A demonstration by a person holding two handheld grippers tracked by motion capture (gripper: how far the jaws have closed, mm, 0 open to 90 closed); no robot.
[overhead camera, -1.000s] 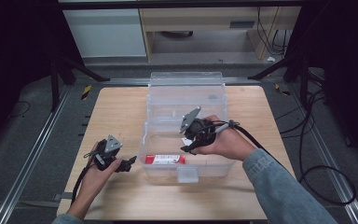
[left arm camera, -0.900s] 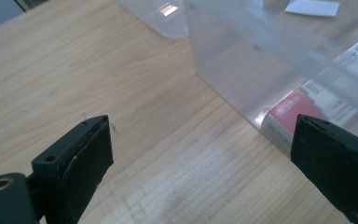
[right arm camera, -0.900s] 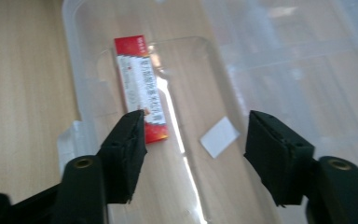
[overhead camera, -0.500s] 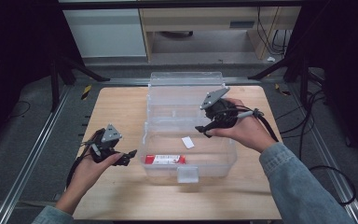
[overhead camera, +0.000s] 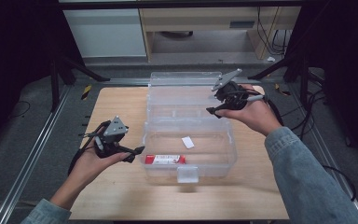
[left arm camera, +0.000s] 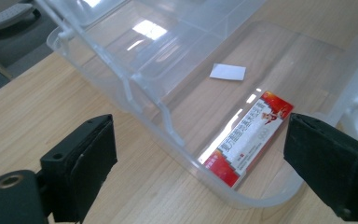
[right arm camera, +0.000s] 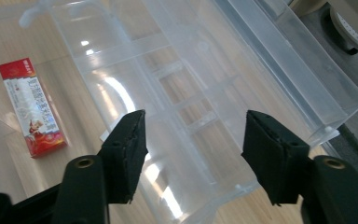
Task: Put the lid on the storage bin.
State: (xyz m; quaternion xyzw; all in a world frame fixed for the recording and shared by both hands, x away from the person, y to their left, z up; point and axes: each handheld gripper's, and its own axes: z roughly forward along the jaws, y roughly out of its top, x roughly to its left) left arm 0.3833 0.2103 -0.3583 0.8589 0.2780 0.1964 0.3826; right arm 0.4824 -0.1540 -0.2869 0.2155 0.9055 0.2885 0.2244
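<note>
A clear plastic box (overhead camera: 223, 156) stands open in the middle of the wooden table (overhead camera: 119, 105), its divided back half (overhead camera: 186, 95) laid flat behind it. A red and white carton (overhead camera: 169, 159) (left arm camera: 249, 135) (right arm camera: 30, 107) lies along the front wall inside. Behind it lies a white slip (overhead camera: 188, 142) (left arm camera: 227, 72). My left gripper (overhead camera: 135, 154) (left arm camera: 199, 135) hovers open just left of the box's front corner. Held open above the back right part is my right gripper (overhead camera: 214, 112) (right arm camera: 196, 123). Both pairs of jaws have just been closing, with nothing between them.
The box's front latch (overhead camera: 187, 174) juts toward the table's near edge. Bare wood runs on either side of the box. Metal rails (overhead camera: 37, 149) flank the table. A white cabinet (overhead camera: 105, 32) and cables (overhead camera: 270, 37) sit beyond the far edge.
My right gripper has lifted out of the box and gone to the back right. The white slip now shows where it was. My left gripper has risen a little.
</note>
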